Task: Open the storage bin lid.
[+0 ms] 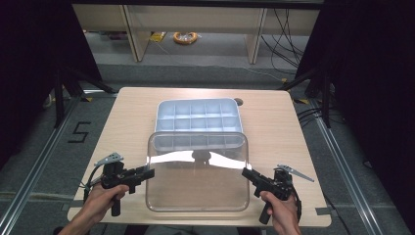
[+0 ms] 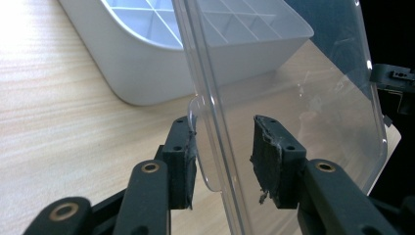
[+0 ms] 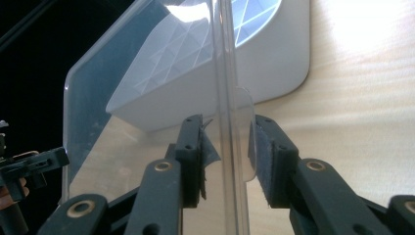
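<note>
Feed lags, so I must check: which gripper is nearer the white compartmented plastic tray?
Roughly equal. The left gripper and right gripper straddle opposite edges of the clear plastic lid, both short of the white compartmented plastic tray.

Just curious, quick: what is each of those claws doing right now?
Left gripper: open, jaws astride the clear plastic lid's edge tab.
Right gripper: open, likewise astride the lid's opposite edge.

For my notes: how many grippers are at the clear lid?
2. The left gripper is at the clear lid's left edge, the right gripper at its right edge; each one's jaws straddle that edge.
</note>
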Available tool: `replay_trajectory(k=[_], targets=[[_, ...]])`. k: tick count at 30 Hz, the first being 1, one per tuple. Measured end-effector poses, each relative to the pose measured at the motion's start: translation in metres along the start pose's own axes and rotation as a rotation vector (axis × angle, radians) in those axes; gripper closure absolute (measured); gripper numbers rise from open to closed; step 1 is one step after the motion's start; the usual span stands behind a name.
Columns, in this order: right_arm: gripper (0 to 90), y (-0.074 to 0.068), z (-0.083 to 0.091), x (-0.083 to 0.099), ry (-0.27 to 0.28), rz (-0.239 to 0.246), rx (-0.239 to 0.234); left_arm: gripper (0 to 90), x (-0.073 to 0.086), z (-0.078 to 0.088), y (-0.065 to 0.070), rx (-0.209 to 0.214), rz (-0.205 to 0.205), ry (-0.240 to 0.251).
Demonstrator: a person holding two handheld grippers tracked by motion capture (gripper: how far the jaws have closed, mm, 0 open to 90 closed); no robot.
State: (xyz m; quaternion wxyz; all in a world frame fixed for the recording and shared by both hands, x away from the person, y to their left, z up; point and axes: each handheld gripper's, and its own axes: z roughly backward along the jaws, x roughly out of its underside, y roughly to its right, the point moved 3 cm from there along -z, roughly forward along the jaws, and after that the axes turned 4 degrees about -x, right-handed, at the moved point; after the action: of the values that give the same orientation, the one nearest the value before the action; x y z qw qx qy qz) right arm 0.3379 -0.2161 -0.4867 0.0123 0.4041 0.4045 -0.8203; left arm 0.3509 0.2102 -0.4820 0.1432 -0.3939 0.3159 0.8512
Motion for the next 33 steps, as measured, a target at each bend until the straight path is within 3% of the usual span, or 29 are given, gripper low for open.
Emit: replay_trajectory(k=[2, 8, 11, 15, 18, 19, 20, 21, 22, 24, 25, 26, 28, 29, 30, 32, 33], targets=[[67.0, 0.000, 0.001, 0.003, -0.008, 0.001, 0.020, 60.6, 0.006, 0.003, 0.002, -0.002, 0.001, -0.003], [66.9, 0.000, 0.004, 0.010, -0.006, -0.010, -0.003, 60.4, 0.015, 0.004, 0.004, 0.001, 0.006, -0.016], [66.5, 0.000, 0.008, 0.016, -0.023, -0.006, 0.028, 60.2, 0.022, 0.003, 0.005, 0.001, 0.000, -0.032], [66.2, 0.002, 0.010, 0.019, -0.023, -0.004, 0.032, 60.0, 0.027, 0.002, 0.005, 0.006, 0.000, -0.053], [66.0, 0.001, 0.011, 0.024, -0.025, -0.029, 0.015, 59.8, 0.030, 0.000, 0.005, 0.006, 0.013, -0.057], [65.9, 0.000, 0.011, 0.027, -0.044, -0.059, 0.043, 59.8, 0.032, 0.000, 0.004, -0.007, 0.013, -0.065], [65.9, 0.000, 0.011, 0.027, -0.044, -0.059, 0.043, 59.8, 0.032, 0.000, 0.004, -0.007, 0.013, -0.065], [65.9, 0.001, 0.010, 0.029, -0.044, -0.051, 0.029, 59.7, 0.034, 0.000, 0.004, -0.011, -0.002, -0.073], [65.7, 0.004, 0.010, 0.029, -0.047, -0.013, 0.052, 59.7, 0.034, 0.000, 0.004, -0.011, -0.002, -0.073], [65.2, 0.003, 0.009, 0.030, -0.048, -0.022, 0.037, 59.0, 0.037, -0.001, 0.004, -0.022, -0.008, -0.080], [65.0, 0.002, 0.008, 0.031, -0.057, -0.052, 0.045, 58.8, 0.040, -0.002, 0.005, -0.026, 0.001, -0.083], [65.0, 0.003, 0.008, 0.032, -0.065, -0.040, 0.069, 58.7, 0.041, -0.002, 0.005, -0.029, -0.002, -0.085], [64.9, 0.004, 0.007, 0.032, -0.055, -0.025, 0.044, 58.7, 0.042, -0.002, 0.006, -0.028, -0.003, -0.088], [65.0, 0.007, 0.007, 0.033, -0.061, -0.003, 0.072, 58.7, 0.043, 0.000, 0.004, -0.029, -0.033, -0.111], [65.0, 0.007, 0.007, 0.033, -0.061, -0.003, 0.072, 58.4, 0.043, 0.000, 0.004, -0.029, -0.033, -0.111], [64.7, 0.007, 0.007, 0.034, -0.066, 0.005, 0.056, 57.2, 0.047, -0.003, 0.006, -0.041, 0.004, -0.098], [64.6, 0.007, 0.005, 0.034, -0.059, 0.000, 0.072, 56.9, 0.048, -0.004, 0.006, -0.041, 0.005, -0.100]])
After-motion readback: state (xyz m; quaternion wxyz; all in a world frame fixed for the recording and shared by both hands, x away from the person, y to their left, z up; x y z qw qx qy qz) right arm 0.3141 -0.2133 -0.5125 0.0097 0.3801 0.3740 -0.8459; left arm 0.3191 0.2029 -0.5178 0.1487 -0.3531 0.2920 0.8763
